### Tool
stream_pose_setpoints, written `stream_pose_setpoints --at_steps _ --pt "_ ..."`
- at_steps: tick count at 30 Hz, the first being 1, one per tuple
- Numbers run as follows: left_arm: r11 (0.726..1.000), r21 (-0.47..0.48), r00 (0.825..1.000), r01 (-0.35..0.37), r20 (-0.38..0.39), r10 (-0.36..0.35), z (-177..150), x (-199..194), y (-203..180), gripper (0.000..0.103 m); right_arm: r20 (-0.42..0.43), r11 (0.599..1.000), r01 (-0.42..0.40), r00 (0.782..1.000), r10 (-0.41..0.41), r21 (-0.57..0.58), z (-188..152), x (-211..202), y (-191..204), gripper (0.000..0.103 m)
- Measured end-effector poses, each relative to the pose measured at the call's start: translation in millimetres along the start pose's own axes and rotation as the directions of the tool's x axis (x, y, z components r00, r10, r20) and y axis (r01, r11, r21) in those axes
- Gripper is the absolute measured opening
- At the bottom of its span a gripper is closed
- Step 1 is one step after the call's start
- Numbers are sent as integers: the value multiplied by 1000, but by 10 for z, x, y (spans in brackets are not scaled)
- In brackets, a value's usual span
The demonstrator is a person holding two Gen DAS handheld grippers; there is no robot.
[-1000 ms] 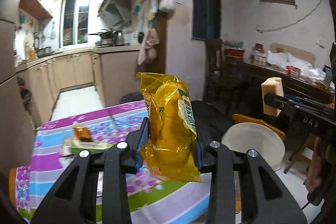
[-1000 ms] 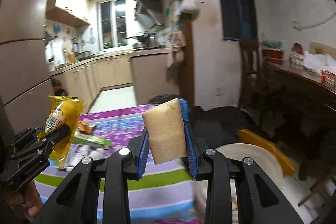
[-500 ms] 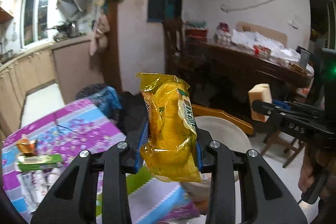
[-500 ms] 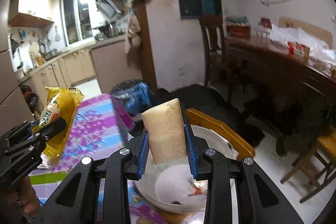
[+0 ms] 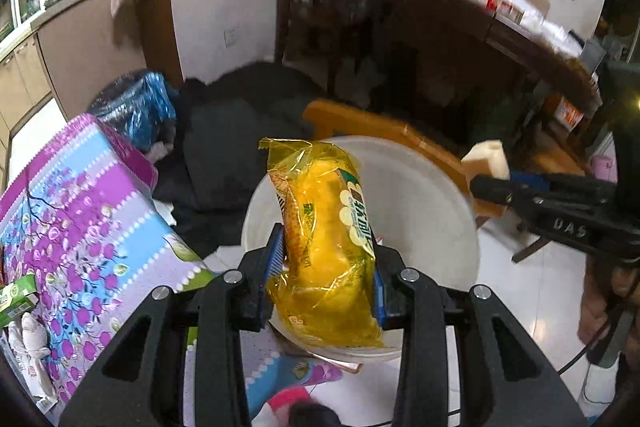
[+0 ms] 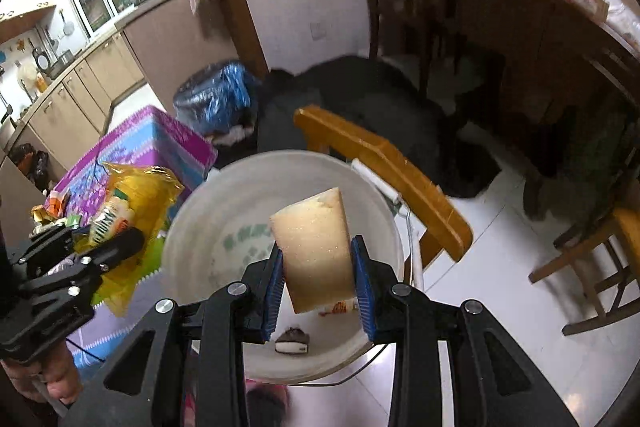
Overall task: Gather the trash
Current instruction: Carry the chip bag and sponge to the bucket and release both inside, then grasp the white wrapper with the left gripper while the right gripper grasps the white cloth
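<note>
My left gripper [image 5: 328, 267] is shut on a yellow snack wrapper [image 5: 326, 239] and holds it over the near rim of a white bucket [image 5: 424, 195] on the floor. My right gripper [image 6: 318, 279] is shut on a pale yellow sponge piece [image 6: 314, 247] and holds it above the same white bucket [image 6: 224, 211]. The bucket holds a few bits of trash [image 6: 292, 341]. The left gripper with the wrapper [image 6: 128, 211] shows at the left of the right wrist view. The right gripper with the sponge [image 5: 486, 159] shows at the right of the left wrist view.
A table with a purple and blue flowered cloth [image 5: 80, 203] stands left of the bucket, with a green box [image 5: 16, 297] and other litter on it. An orange wooden chair back [image 6: 384, 175] is behind the bucket. A blue bag [image 6: 218, 95] and dark bags lie beyond.
Both grippers have swung right and tilted down, away from the table, and now hang over the white bucket. Each keeps its hold on its item.
</note>
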State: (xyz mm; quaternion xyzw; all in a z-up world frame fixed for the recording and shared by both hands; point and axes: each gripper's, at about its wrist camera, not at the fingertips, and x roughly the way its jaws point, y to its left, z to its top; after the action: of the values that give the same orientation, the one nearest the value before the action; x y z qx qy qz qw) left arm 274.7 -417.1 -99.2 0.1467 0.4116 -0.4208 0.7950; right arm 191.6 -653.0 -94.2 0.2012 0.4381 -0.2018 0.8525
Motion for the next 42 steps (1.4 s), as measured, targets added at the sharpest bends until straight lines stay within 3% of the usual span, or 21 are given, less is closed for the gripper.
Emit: stream_pose_setpoints --at_steps 6,20,22,24,26,42 --pt "1000 -8 998 -2 -64 2 -56 241 28 35 -41 1000 -9 999 9 -7 -203 213 67 33" --pt "1000 -21 998 -18 -68 17 -12 277 33 35 -34 1000 -22 999 22 -3 -216 279 86 34" --pt "999 -16 997 -28 -73 26 -12 289 36 36 -28 1000 -24 999 24 2 -217 277 66 36" --pt "999 -22 997 -30 -78 29 -7 297 54 43 -19 999 -36 999 36 13 -213 266 39 57" --pt "999 -25 997 -38 -69 36 2 281 65 51 -7 999 -39 999 40 21 -218 248 13 63" --pt "998 -27 998 -55 -42 54 1 173 61 55 32 999 -46 998 45 15 -274 78 6 63"
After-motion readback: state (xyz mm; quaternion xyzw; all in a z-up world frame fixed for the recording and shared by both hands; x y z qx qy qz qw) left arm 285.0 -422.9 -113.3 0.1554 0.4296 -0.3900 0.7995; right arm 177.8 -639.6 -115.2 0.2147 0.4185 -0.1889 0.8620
